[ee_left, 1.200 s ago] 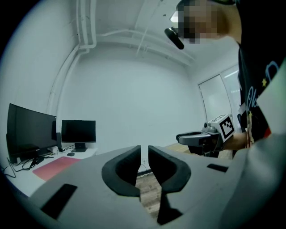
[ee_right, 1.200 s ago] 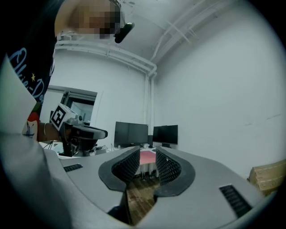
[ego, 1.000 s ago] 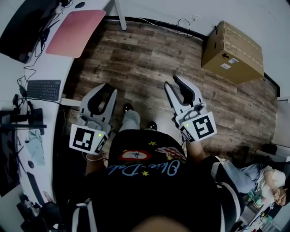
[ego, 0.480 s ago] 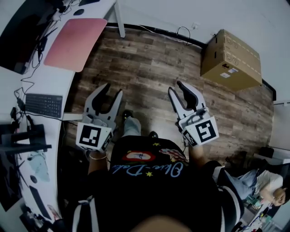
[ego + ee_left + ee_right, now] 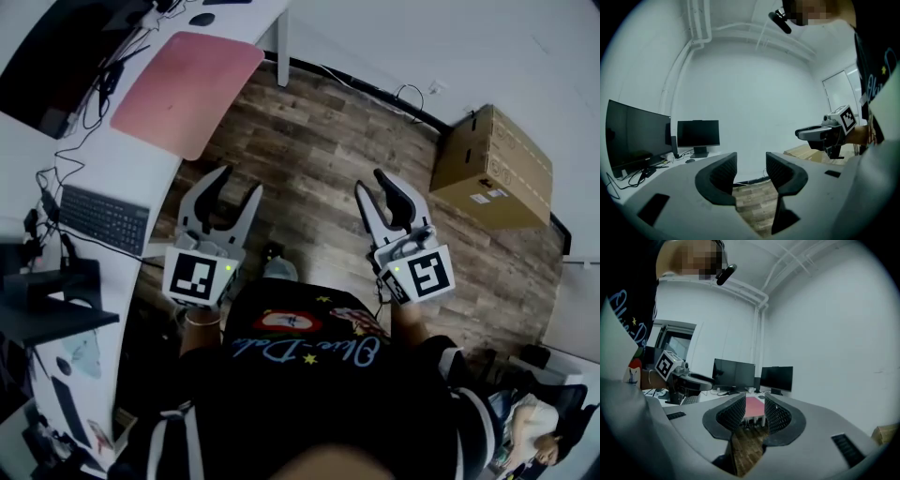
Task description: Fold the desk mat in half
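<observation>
The pink desk mat lies flat on the white desk at the upper left, and shows small and far off between the jaws in the right gripper view. My left gripper hangs over the wooden floor just off the desk's edge, short of the mat. Its jaws have just been opening and stand apart with nothing between them. My right gripper is further right over the floor, its jaws a narrow gap apart and empty. Each gripper shows in the other's view: the right one and the left one.
A keyboard, a dark monitor, a mouse and cables share the desk. A second monitor stands further back. A cardboard box sits by the wall at right. A desk leg stands beyond the mat.
Both grippers have moved over the floor toward the desk, and the mat now lies closer to the left one. The left jaws have spread wider; the right jaws look the same.
</observation>
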Demonstrator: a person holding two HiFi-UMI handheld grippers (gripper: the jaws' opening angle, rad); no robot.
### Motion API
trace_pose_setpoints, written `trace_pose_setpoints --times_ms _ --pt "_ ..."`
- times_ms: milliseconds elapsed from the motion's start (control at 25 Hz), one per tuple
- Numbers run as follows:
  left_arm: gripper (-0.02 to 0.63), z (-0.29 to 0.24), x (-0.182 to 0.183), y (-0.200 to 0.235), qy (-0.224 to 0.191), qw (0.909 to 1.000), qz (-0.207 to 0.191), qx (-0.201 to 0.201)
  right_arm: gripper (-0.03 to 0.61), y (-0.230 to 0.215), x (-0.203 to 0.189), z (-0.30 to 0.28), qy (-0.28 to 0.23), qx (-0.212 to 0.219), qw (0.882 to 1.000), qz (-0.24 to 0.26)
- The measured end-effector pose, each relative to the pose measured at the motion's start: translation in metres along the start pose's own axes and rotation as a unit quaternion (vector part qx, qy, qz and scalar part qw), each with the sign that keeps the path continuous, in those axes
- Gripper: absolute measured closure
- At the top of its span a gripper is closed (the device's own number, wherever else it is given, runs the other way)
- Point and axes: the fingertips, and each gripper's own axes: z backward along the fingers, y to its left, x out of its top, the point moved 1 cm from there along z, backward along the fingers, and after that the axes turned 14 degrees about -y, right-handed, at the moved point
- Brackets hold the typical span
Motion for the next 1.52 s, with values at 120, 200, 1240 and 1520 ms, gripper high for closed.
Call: trace_pose_setpoints --times_ms 120,200,1240,1520 --pt "0.443 -0.001 -0.003 0.029 0.004 0.9998 -0.002 0.018 0.488 0.003 -0.005 -0.033 0.000 0.017 1.000 0.001" --pt "0.443 0.001 -0.006 0.048 0.007 0.9996 -0.004 0.027 0.488 0.008 -0.010 -0.055 0.001 0.030 1.000 0.000" --pt "0.437 -0.030 -0.047 0.199 0.028 0.9773 -0.024 0.208 0.488 -0.012 -0.078 -0.290 -0.006 0.216 0.976 -0.027" --pt "0.437 -0.056 -0.068 0.227 0.065 0.9499 -0.046 0.302 0.488 -0.032 -0.100 -0.366 -0.012 0.312 0.949 -0.039"
